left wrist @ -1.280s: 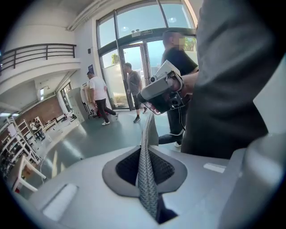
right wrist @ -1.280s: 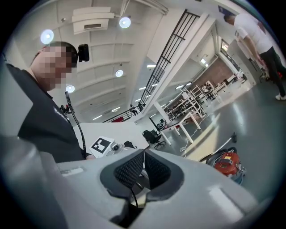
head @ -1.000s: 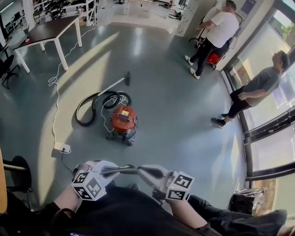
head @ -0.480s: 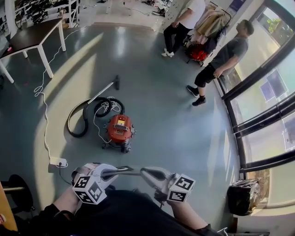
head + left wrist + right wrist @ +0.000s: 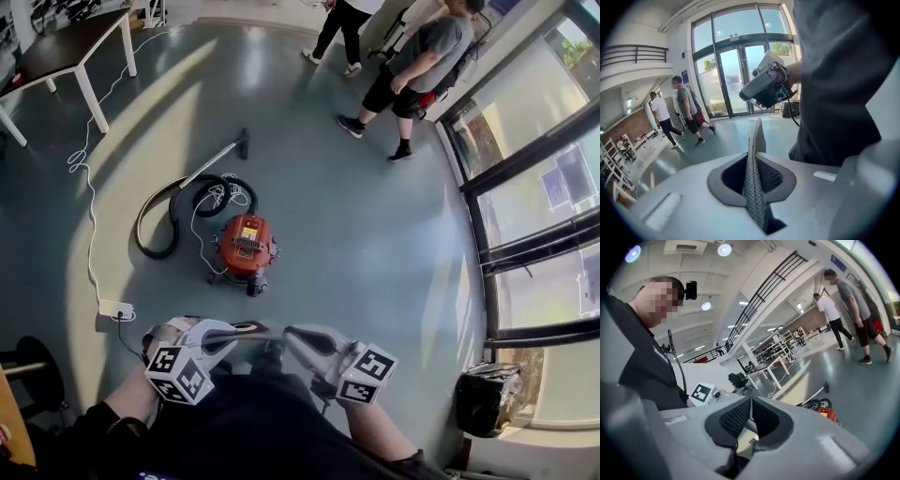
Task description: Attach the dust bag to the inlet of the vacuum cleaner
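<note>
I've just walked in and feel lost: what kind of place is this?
Probably a big open lab or workshop hall: tall glass doors, a railed upper gallery, and a work table on a wide polished floor where a vacuum cleaner stands.

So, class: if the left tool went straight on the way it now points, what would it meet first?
Probably the right tool, held facing the left tool just beyond its shut tip. Depth is unclear, so it might slip underneath.
</note>
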Demonstrator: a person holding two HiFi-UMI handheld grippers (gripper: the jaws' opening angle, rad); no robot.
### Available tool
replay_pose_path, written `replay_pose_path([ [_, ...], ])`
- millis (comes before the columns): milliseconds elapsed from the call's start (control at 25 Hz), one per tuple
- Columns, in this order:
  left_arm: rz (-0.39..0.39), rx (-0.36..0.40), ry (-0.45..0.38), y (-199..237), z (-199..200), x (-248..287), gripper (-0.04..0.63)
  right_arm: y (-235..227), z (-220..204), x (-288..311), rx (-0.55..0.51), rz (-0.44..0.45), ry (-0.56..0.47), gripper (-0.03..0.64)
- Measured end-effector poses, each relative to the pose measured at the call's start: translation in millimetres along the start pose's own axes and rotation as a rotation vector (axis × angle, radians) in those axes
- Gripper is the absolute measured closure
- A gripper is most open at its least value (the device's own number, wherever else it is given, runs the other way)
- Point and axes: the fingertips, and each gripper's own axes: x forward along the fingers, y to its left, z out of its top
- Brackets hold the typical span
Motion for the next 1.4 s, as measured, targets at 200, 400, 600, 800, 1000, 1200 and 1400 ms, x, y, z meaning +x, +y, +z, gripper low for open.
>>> replay_pose_path([
  [200,0.039,-0.003,0.007,-6,5,27,0.552,-31,5,-9,-0.007,0.058,0.012,0.62],
  [400,0.063,-0.024,0.071,-7,8,58,0.552,-66,10,-22,0.008,0.104,0.027,0.62],
  [600,0.075,-0.057,0.078,-6,6,83,0.552,-93,1,-27,0.02,0.132,0.068,0.62],
  [800,0.056,-0.049,0.067,-5,-8,101,0.552,-110,-11,-17,0.004,0.115,0.091,0.618],
  [1000,0.029,-0.014,0.068,-3,-32,119,0.552,-129,-30,2,0.007,0.077,0.085,0.618],
  [1200,0.003,-0.008,0.05,1,-55,138,0.554,-147,-49,21,0.018,0.044,0.076,0.618],
  [1400,-0.04,-0.007,0.039,-3,-84,159,0.554,-164,-73,35,0.028,0.018,0.081,0.618],
])
